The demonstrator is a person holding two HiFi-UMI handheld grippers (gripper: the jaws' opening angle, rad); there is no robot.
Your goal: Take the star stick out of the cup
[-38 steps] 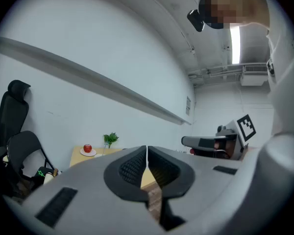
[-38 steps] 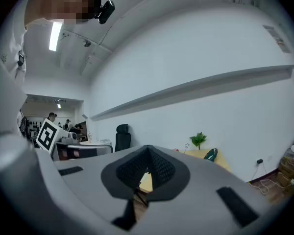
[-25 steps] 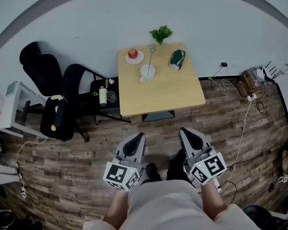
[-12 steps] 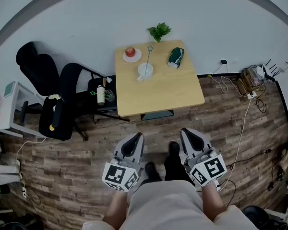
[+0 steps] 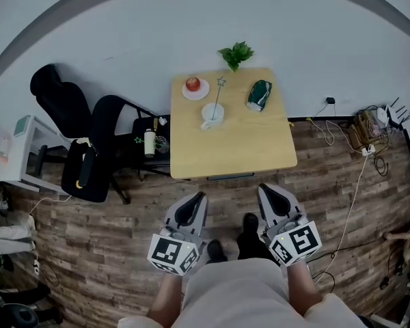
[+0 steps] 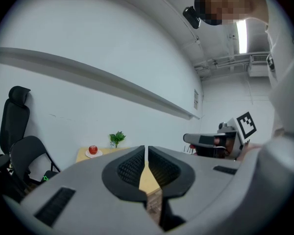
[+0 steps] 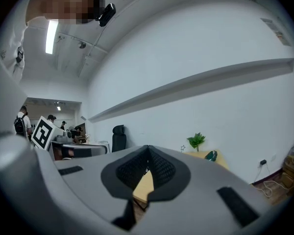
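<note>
2 closed, empty: left gripper (image 5: 195, 198), right gripper (image 5: 265, 190). Best: reach table (image 5: 246, 145), open right, pinch star stick (image 5: 218, 94) above cup (image 5: 212, 115), lift vert.

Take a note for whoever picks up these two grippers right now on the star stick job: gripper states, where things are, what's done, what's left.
Left gripper: jaws together, nothing between them, held low in front of the person.
Right gripper: shut, empty, held the same way.
Star stick: stands in the white cup on the far half of the wooden table, between an apple and a green item.
Done: nothing; both grippers are well short of the table.
Left: step up to the table, open one gripper, grip the stick and lift it clear of the cup.
</note>
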